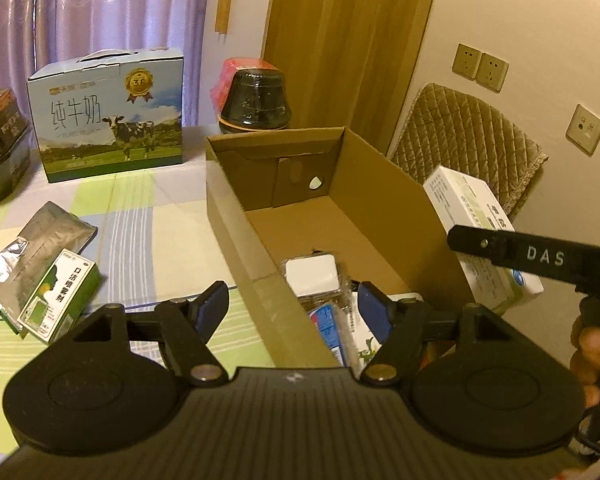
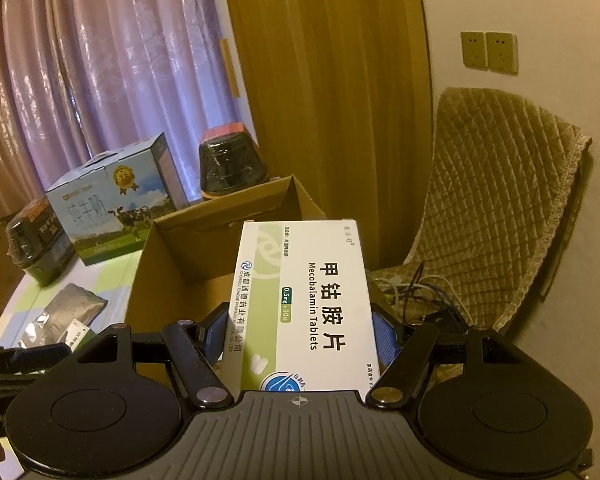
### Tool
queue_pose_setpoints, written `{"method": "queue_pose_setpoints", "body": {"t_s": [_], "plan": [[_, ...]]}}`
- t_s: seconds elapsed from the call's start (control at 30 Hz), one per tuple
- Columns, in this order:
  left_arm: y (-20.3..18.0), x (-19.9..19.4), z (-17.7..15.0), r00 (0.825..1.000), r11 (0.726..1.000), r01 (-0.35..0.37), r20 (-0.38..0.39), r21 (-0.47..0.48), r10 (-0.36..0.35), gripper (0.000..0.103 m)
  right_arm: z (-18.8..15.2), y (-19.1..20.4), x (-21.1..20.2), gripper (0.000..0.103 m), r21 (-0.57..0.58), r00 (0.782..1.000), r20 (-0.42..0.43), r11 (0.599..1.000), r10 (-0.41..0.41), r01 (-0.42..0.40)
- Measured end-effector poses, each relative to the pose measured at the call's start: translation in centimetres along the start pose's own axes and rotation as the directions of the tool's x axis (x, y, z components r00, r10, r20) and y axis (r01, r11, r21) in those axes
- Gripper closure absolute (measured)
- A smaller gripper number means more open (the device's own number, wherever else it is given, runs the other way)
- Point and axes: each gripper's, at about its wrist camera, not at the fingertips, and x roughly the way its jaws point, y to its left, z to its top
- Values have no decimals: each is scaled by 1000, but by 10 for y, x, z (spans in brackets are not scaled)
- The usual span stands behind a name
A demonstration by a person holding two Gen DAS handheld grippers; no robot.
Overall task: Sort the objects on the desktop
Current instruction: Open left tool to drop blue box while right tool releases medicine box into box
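right gripper [image 2: 300, 336] clamped on tablet box [image 2: 304, 304], held just above right wall of cardboard box [image 1: 236, 216]. left gripper [image 1: 294, 308] spread, empty. best move: shift left over bare floor, lower, then release; green box [image 1: 60, 296] remains on bench [image 1: 156, 240].

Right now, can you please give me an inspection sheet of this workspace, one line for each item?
Surface: table with checked green cloth.
Job's things: open carton holding several small packs; tablet box above its right side; green box and foil bag left of the carton.
Clutter: milk box, dark jar, dark packs at the far left.
Grippers: left gripper open, empty; right gripper shut on the tablet box.
Cables: tangle on the chair seat.
Surroundings: curtain, wooden door, quilted chair, wall sockets.
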Motion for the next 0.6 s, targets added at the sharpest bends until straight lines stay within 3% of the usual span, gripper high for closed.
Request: {"method": "queue_pose_setpoints", "body": {"t_s": [0.37,0.47,0.6], "plan": [[6,-4,-4,1000,1000,3,2,-13,-3,35,3,15,10,35,-10,1000,1,1000,19,-19],[9,-4,-6,1000,1000,-1,0,-17,1,35,5,13,11,27,20,1000,1,999,25,-25],[12,-4,-10,1000,1000,-4,-5,-21,4,35,5,12,8,25,36,1000,1,999,30,-30]]}}
